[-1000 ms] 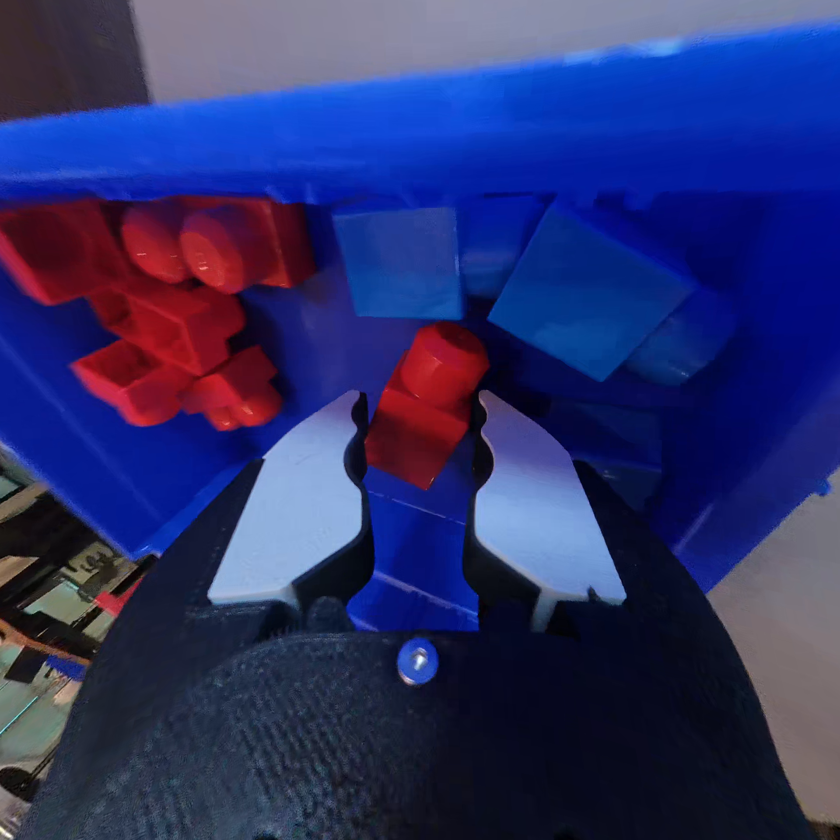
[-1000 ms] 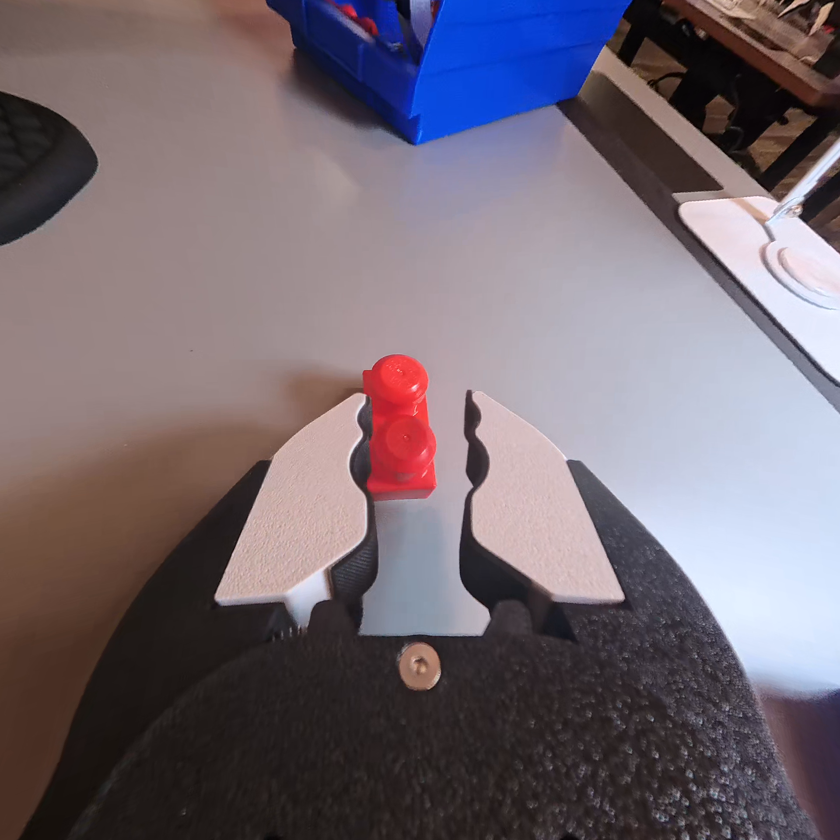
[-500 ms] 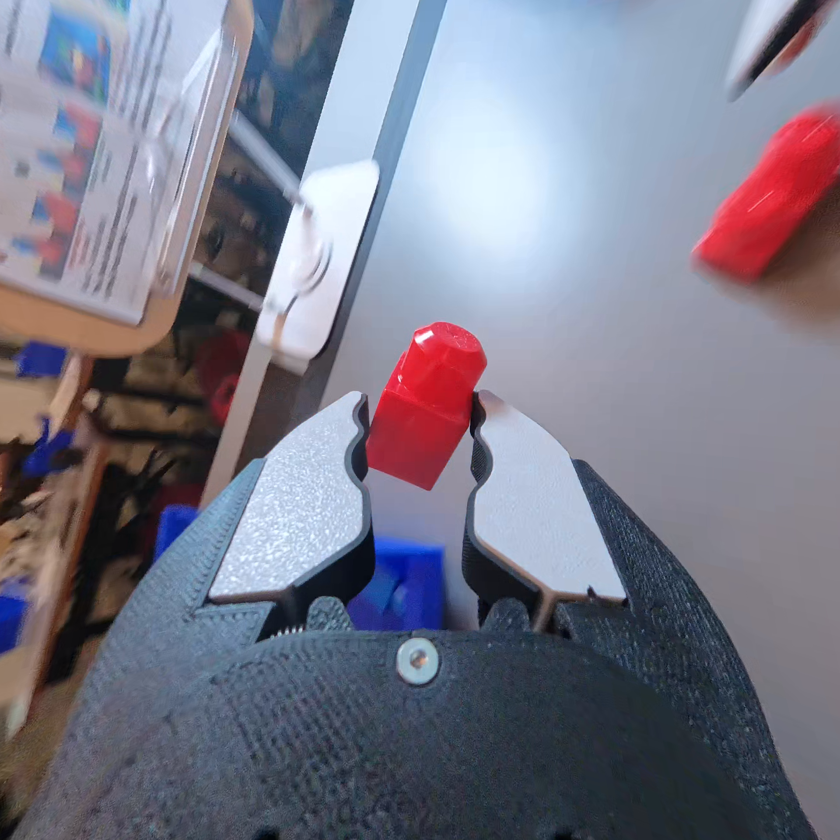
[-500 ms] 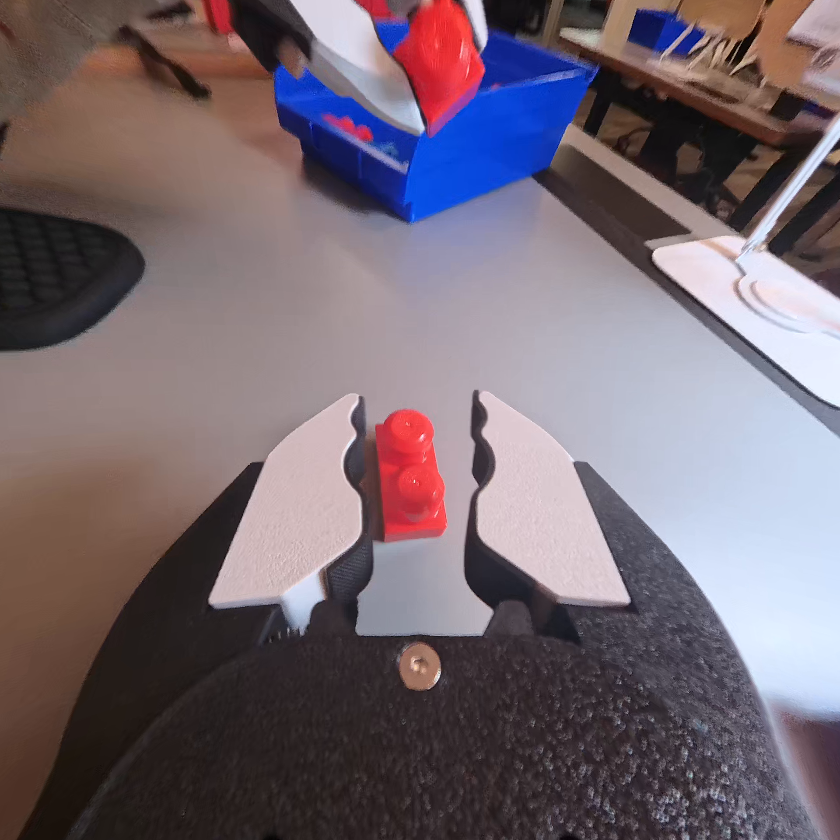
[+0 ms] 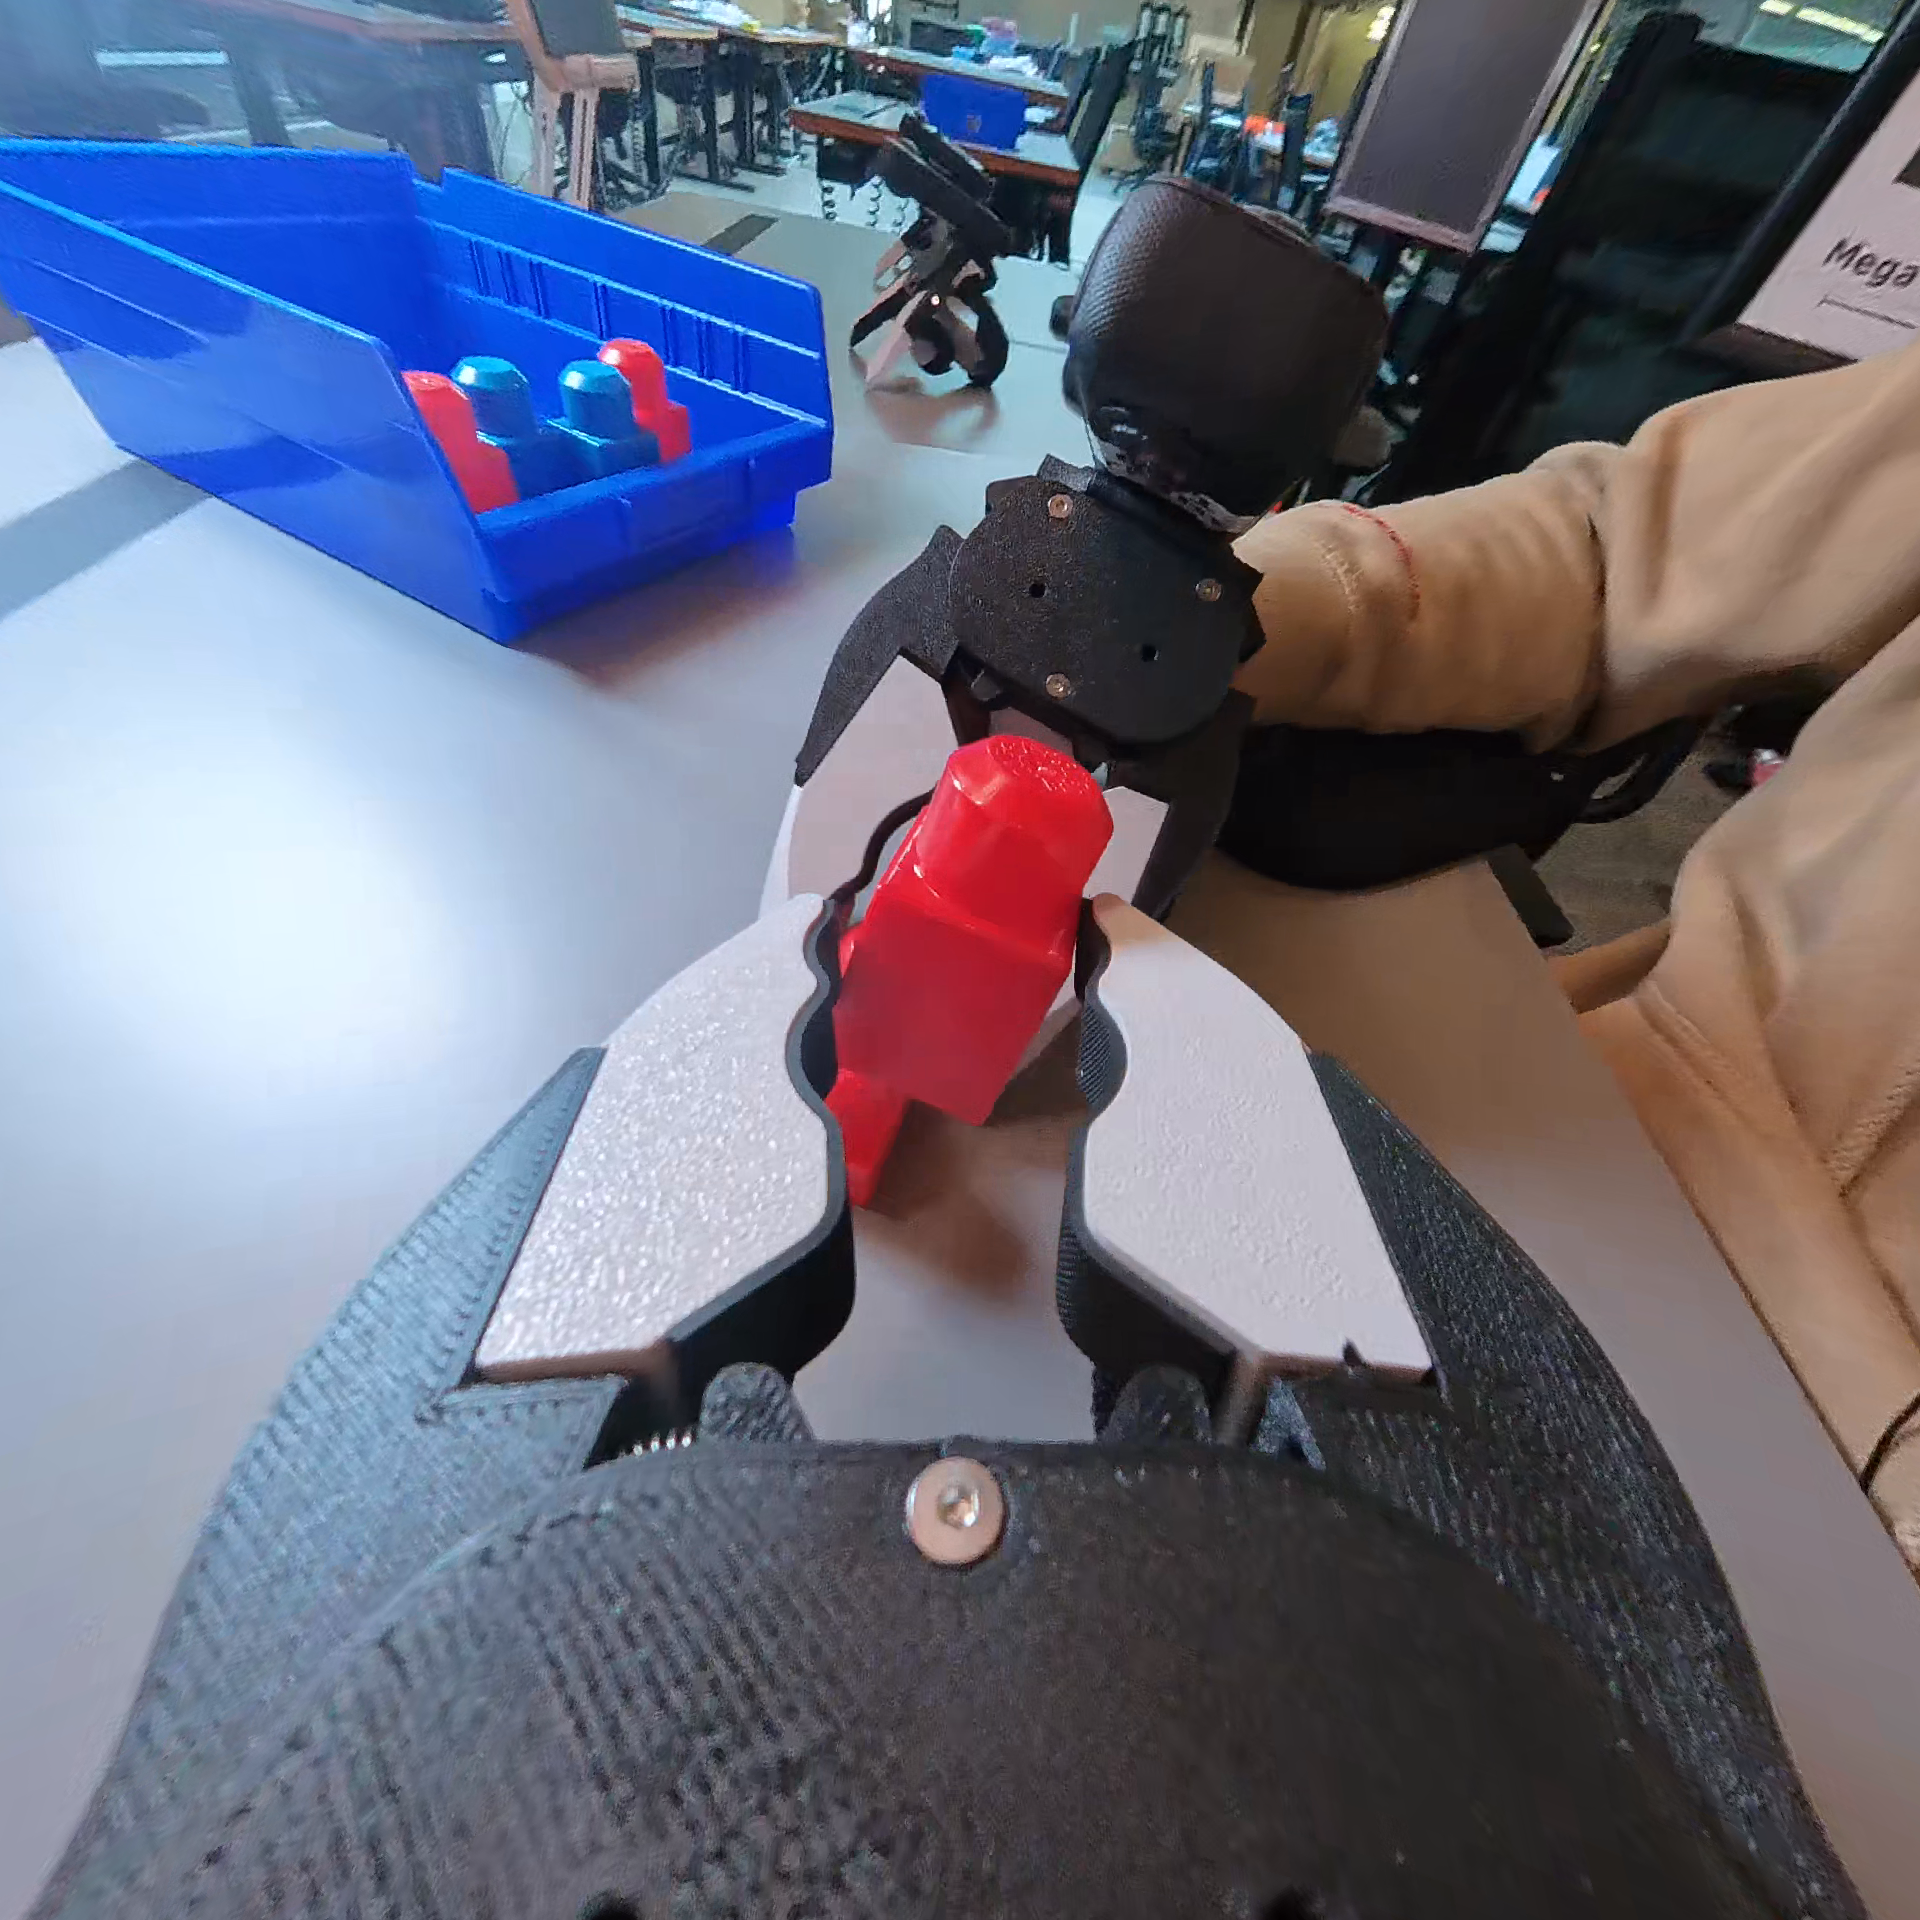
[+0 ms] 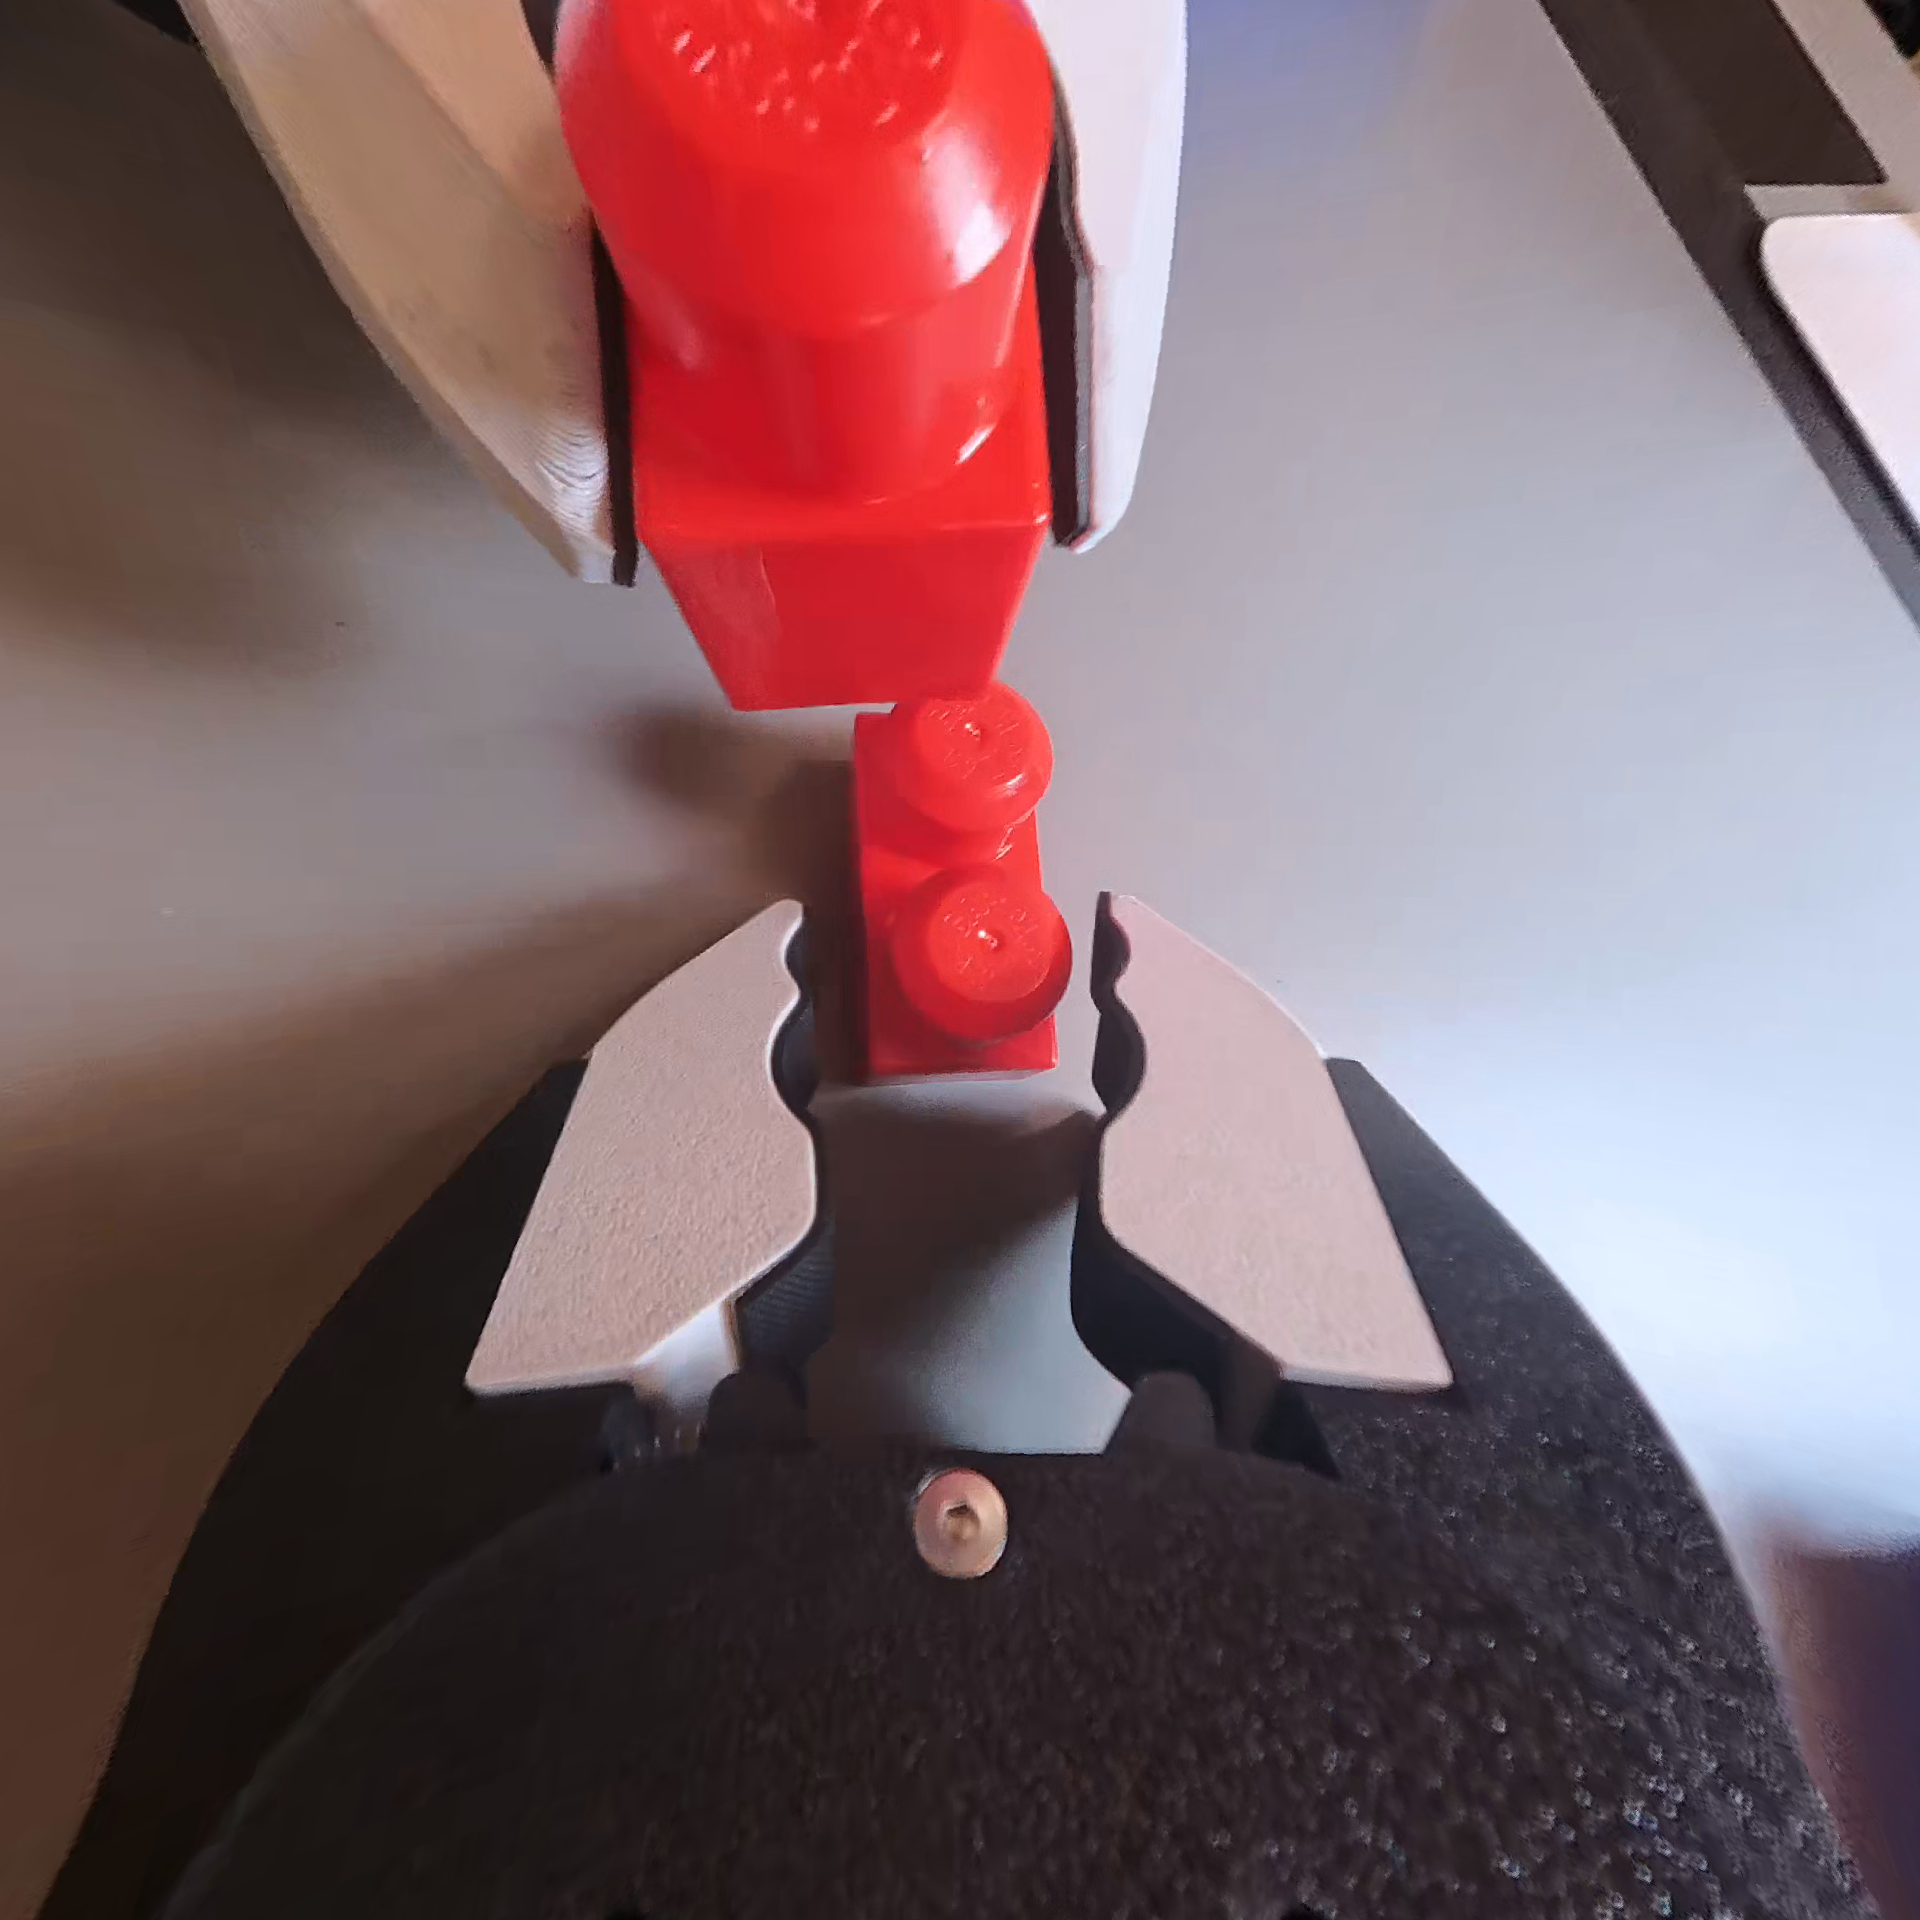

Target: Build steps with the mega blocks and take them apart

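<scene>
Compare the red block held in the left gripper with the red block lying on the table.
The held single-stud block has one stud; the two-stud block has two. The held single-stud block is clamped off the table in the left gripper, tilted; the two-stud block rests flat between the right gripper's spread fingers, seemingly ungripped. The held one looks taller, the other a low plate. Both are glossy red.

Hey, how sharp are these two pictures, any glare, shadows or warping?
Left wrist view: mostly sharp, soft glare on the table, fisheye bends the blue bin. Right wrist view: the held red block looms large, shadows darken the table beside it, right edge smeared.
</scene>
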Motion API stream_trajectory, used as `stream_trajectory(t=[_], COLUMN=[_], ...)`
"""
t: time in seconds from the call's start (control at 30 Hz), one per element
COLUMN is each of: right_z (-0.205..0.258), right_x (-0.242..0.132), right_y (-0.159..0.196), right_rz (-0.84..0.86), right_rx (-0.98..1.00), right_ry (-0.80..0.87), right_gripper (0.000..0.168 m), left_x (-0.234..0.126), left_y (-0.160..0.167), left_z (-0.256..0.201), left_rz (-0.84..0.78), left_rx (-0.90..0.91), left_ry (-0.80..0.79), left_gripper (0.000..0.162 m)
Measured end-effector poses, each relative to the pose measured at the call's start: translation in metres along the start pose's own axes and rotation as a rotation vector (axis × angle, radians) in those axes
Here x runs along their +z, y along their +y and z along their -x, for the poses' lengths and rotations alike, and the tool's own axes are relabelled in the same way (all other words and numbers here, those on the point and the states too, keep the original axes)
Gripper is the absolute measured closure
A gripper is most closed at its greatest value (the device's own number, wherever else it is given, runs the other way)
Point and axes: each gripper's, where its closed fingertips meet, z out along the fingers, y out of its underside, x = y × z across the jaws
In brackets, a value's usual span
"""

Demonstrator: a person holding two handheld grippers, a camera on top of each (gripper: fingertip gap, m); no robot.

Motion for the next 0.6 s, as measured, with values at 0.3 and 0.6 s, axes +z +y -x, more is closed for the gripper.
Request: stream_trajectory(t=[0.3, 0.6], right_z=[-0.004, -0.024], right_x=[-0.004, -0.015], right_y=[0.006, 0.024], right_rz=[0.041, 0.103], right_rx=[-0.035, 0.033], right_ry=[0.022, 0.049], right_gripper=[0.131, 0.133], left_x=[0.000, -0.003], left_y=[0.041, 0.063], left_z=[0.002, 0.002], left_rz=[0.160, 0.318], left_rx=[0.028, 0.072], left_ry=[0.031, 0.014], left_gripper=[0.125, 0.125])
